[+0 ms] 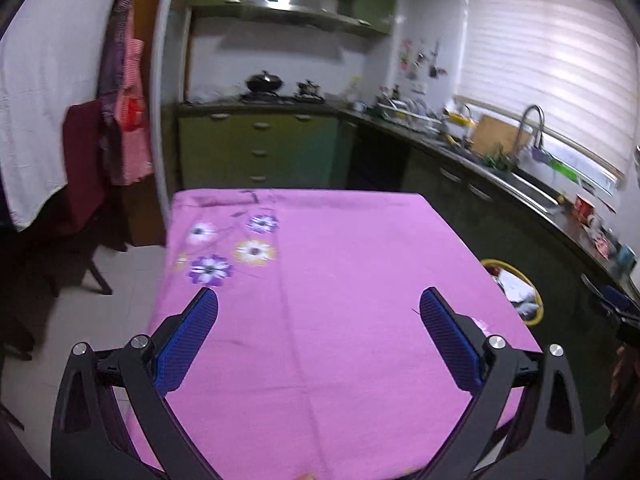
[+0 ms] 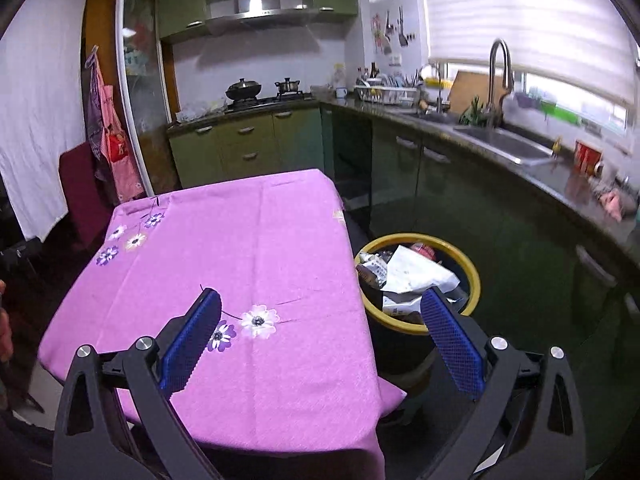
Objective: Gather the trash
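A dark bin with a yellow rim (image 2: 474, 270) stands on the floor to the right of the table and holds crumpled paper and wrappers (image 2: 412, 270). In the left wrist view only part of the bin (image 1: 534, 294) shows past the table's right edge. My left gripper (image 1: 318, 304) is open and empty above the pink flowered tablecloth (image 1: 340, 260). My right gripper (image 2: 320, 306) is open and empty above the table's right front corner, its right finger over the bin's near rim. I see no loose trash on the cloth (image 2: 260, 240).
Green kitchen cabinets (image 2: 248, 148) and a stove with pots (image 2: 244, 90) stand behind the table. A counter with a sink (image 2: 504, 144) and faucet runs along the right. A dark red chair (image 2: 80, 188) and hanging cloths stand at the left.
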Demonstrator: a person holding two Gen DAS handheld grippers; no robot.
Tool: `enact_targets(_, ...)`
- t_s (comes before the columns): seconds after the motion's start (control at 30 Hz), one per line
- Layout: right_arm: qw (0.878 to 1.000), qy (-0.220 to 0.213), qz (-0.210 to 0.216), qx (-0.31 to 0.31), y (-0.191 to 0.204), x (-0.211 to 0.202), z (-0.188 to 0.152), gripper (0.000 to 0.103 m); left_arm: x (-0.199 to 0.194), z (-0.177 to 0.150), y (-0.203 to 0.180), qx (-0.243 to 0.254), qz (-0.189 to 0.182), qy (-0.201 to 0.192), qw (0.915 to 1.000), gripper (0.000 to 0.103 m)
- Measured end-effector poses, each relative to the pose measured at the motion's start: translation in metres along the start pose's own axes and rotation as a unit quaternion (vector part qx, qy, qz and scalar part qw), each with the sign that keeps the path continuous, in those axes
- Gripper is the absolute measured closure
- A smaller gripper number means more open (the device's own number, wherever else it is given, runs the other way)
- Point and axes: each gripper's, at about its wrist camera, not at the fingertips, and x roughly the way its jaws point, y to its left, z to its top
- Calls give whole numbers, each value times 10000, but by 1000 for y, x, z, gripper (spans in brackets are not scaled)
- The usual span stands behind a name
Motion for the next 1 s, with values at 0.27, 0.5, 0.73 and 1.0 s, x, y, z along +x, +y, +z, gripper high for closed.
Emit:
enact_targets(0.27,9998,-59,-162,-133,17,-24,-13,5,-17,-9,-7,134,-90,-79,9998,7)
enact_targets(0.5,9996,-180,-208,-89,16,-39,-19,5,-30,-13,-13,216,-117,-173,9995,7)
enact_targets(0.73,9995,-230,-189,-81,14,-43,-20,5,-31,-12,-17,316,-130,-162,9993,7)
enact_targets(1.0,9995,-228,-193,-80,13,-42,-19,5,-29,-12,-19,361,-151,-120,9992,7)
